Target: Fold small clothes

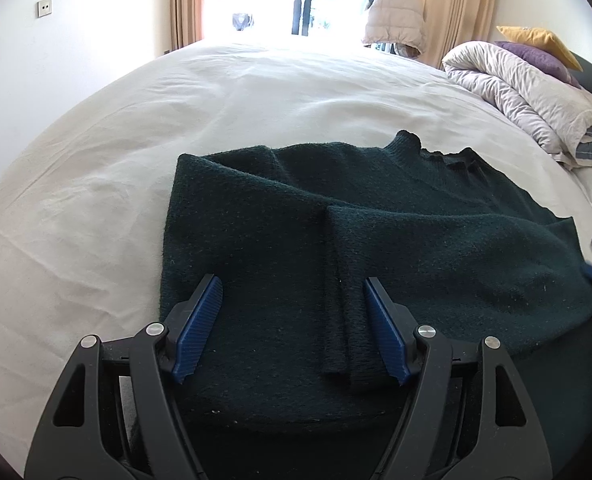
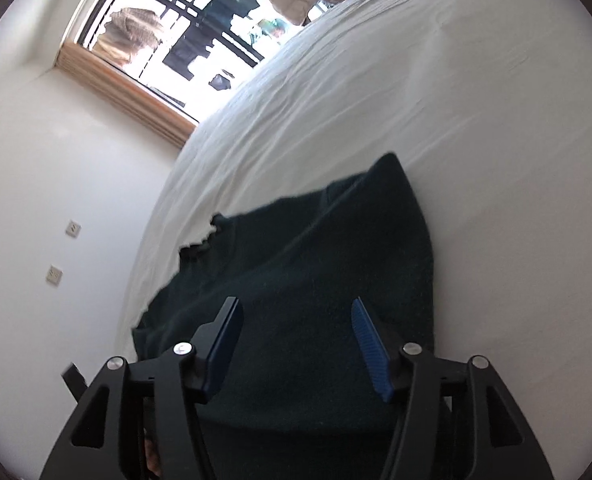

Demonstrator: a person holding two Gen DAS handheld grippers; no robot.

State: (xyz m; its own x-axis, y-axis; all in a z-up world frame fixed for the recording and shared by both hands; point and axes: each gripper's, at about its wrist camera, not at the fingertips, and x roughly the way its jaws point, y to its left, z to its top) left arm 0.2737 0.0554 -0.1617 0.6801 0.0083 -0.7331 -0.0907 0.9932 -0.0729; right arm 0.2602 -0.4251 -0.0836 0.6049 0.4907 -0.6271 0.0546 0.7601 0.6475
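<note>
From the left wrist view, the dark green sweater point(image 1: 376, 240) lies flat on the white bed point(image 1: 175, 120), its collar toward the far side. Both sleeves appear already turned in across the body, their cuffs meeting in a seam-like ridge near the middle, so the sleeve folds look done. What seems left is doubling the body over, hem toward collar, and perhaps a last halving. The left tool point(image 1: 291, 328) hangs just above the near part of the sweater with its blue pads spread wide; nothing sits pinched between them, and the sleeve cuffs lie just inside the right-hand pad. Whether the pads brush the knit I cannot tell. At the right edge of this view a blurred sliver of the other tool shows beside the sweater's right side. A rumpled duvet point(image 1: 536, 92) and pillows lie well apart at the head of the bed.

From the right wrist view, rolled steeply sideways, the same sweater runs from the tool out across the bed, collar edge on the left of the picture. The right tool point(image 2: 296, 344) stands partly spread over the sweater, with dark knit seen in the gap but not clamped. It is positioned over the garment's side, which I judge suits a fresh grip for the next fold.
</note>
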